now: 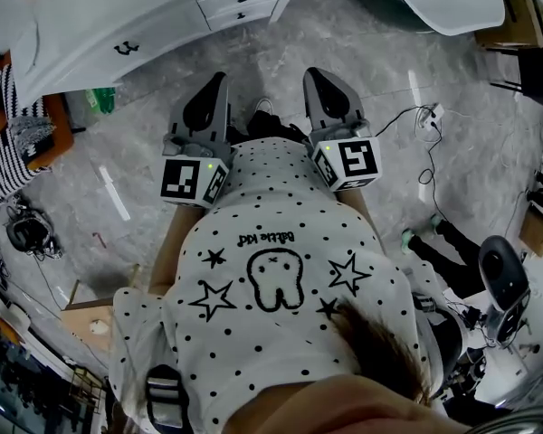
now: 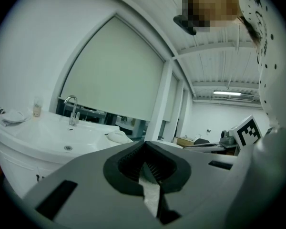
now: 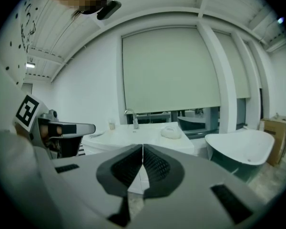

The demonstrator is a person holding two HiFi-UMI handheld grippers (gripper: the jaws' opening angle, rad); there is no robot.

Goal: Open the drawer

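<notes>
A white shirt (image 1: 281, 278) dotted with black and printed with stars and a tooth filled the lower part of the head view, worn by the person holding the tools. Just beyond it the two marker cubes faced up, one on the left gripper (image 1: 215, 84) and one on the right gripper (image 1: 317, 75), held side by side over the grey marbled floor (image 1: 281, 34) with their tips pointing toward the top of the frame.

In the left gripper view, the left gripper (image 2: 144, 144) had its ribbed black pads pressed together at the tips, and nothing was caught between them. The right gripper (image 3: 142, 147) in its own view was closed in the same way and likewise empty.

The white washbasin cabinet (image 1: 163, 12) stood at the upper left of the head view, well apart from both grippers. Its wide drawer (image 1: 127, 48) with a dark handle looked pushed fully in, and the two smaller drawers (image 1: 242, 5) beside it were closed as well. Neither gripper touched any handle.

Ahead of the left gripper, the basin top carried a chrome tap (image 2: 72, 109) and a small cup (image 2: 36, 106). The right gripper view showed a white bathtub (image 3: 240, 149) to the right of the cabinet. A striped sleeve (image 1: 0, 152) lay at the left edge of the head view, and cables (image 1: 425, 143) trailed across the floor on the right.
</notes>
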